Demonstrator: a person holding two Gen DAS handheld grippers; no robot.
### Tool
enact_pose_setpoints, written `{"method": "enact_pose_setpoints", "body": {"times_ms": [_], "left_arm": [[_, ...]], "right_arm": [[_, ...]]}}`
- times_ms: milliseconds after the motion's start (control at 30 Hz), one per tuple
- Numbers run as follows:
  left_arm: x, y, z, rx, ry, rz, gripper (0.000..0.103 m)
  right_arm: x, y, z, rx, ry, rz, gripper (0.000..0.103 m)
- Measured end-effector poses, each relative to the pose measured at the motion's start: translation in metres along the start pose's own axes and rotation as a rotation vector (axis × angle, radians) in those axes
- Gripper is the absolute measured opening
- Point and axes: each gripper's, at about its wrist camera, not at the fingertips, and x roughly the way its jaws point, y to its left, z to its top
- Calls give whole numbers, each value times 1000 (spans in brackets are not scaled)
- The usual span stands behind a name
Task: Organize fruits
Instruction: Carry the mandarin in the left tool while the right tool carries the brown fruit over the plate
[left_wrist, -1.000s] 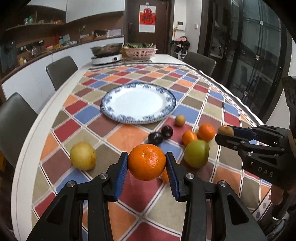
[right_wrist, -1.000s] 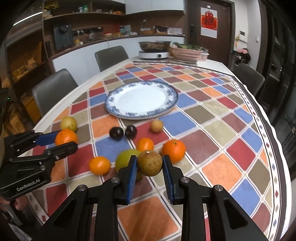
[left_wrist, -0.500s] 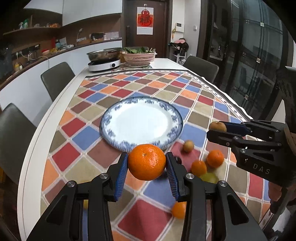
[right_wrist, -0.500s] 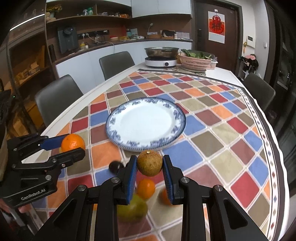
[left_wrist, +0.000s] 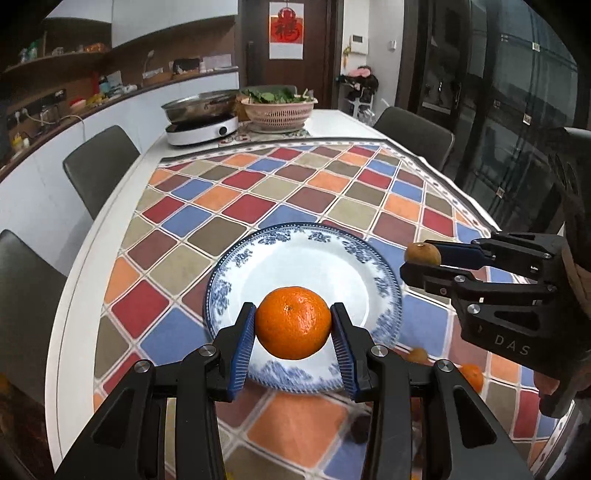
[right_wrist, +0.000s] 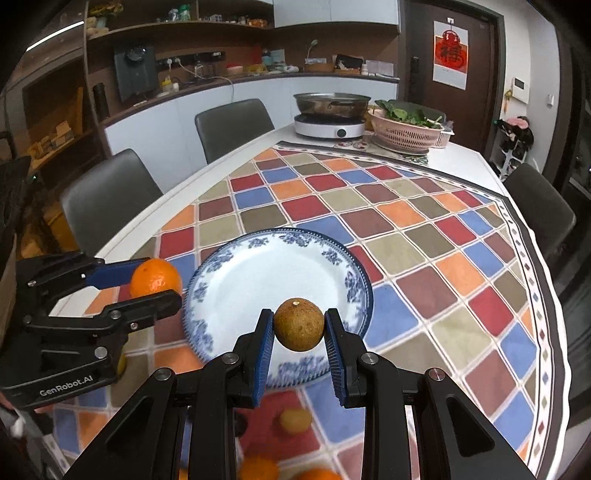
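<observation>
My left gripper (left_wrist: 293, 328) is shut on an orange tangerine (left_wrist: 293, 322) and holds it above the near rim of the empty blue-and-white plate (left_wrist: 314, 258). My right gripper (right_wrist: 299, 330) is shut on a small brown round fruit (right_wrist: 298, 324) and holds it over the plate's (right_wrist: 258, 273) near edge. In the right wrist view the left gripper (right_wrist: 155, 286) with the tangerine (right_wrist: 155, 277) is just left of the plate. In the left wrist view the right gripper (left_wrist: 417, 260) with the brown fruit (left_wrist: 423, 253) is at the plate's right rim.
Several loose fruits lie on the checkered tablecloth (right_wrist: 424, 236) below the grippers, among them tangerines (right_wrist: 258, 468) and a small brown fruit (left_wrist: 417, 355). An induction cooker with a pan (left_wrist: 201, 125) and a pink basket of greens (left_wrist: 279, 110) stand at the far end. Chairs (right_wrist: 107, 206) line the table.
Both grippers have moved forward and up with their fruits, from above the loose fruit pile to the near edge of the plate.
</observation>
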Motion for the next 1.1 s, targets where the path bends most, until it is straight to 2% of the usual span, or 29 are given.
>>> {"method": "enact_pose_setpoints", "body": {"times_ms": [367,633,800,1100], "left_arm": [[73,30,30,-37,126,-2,40],[118,42,33,-41,220,24,40],[132,47,31,-55,249,25,40],[135,48,35,-65,253,23,41]], "right_arm": [[65,-5,33,-50,90,10,29],[113,-12,41,-49,192,24,29],[133,-14,42,-45,235,30,29],[149,-15,40,-42,264,21,29]]}}
